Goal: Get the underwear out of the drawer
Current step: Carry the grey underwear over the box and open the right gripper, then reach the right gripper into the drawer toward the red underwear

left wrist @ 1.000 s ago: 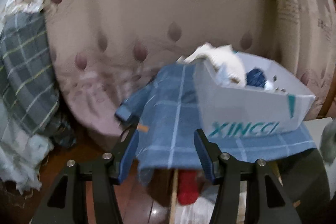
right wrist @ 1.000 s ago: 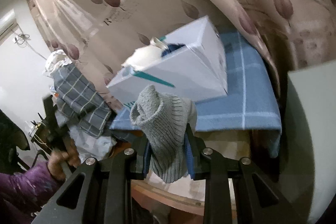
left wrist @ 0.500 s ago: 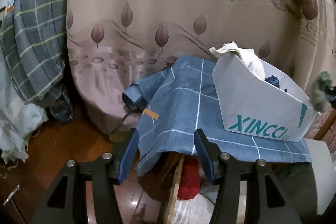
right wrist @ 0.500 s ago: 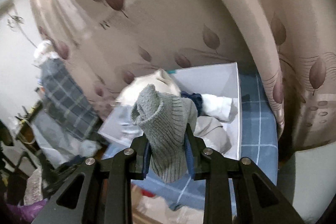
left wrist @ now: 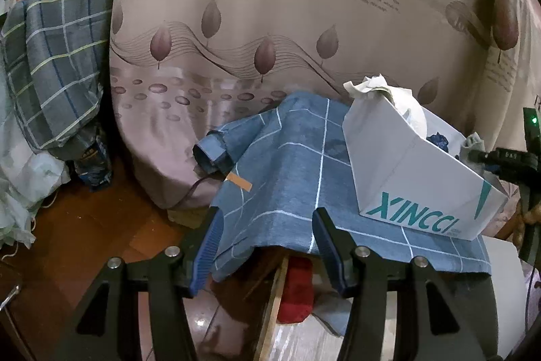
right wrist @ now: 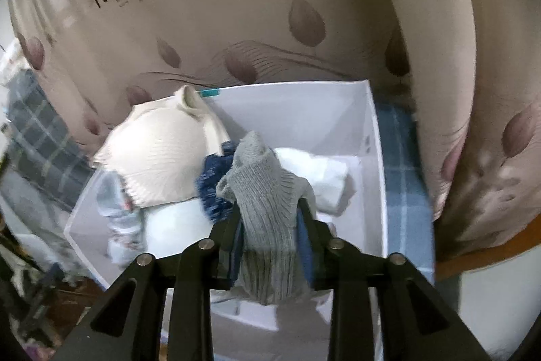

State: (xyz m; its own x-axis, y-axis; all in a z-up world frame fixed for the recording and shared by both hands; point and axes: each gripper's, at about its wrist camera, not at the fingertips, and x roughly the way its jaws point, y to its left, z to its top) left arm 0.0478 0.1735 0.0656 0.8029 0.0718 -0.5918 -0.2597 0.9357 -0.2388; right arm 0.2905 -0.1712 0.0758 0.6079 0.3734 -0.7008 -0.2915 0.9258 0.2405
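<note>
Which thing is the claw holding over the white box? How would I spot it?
Find the white box sitting on the blue checked cloth. Just above its open top, the right claw holds a grey ribbed knit piece. It is the only grey, ribbed thing; its neighbours are cream, dark blue and white.

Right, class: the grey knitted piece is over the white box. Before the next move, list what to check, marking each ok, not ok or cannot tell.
1. Grey knitted piece sits between the right gripper's fingers: ok, though the jaws have just been opening.
2. Piece hangs over the white box: ok.
3. Left gripper open and empty: ok.
4. Box rests on the blue checked cloth: ok.
5. Piece is really underwear: cannot tell.
</note>
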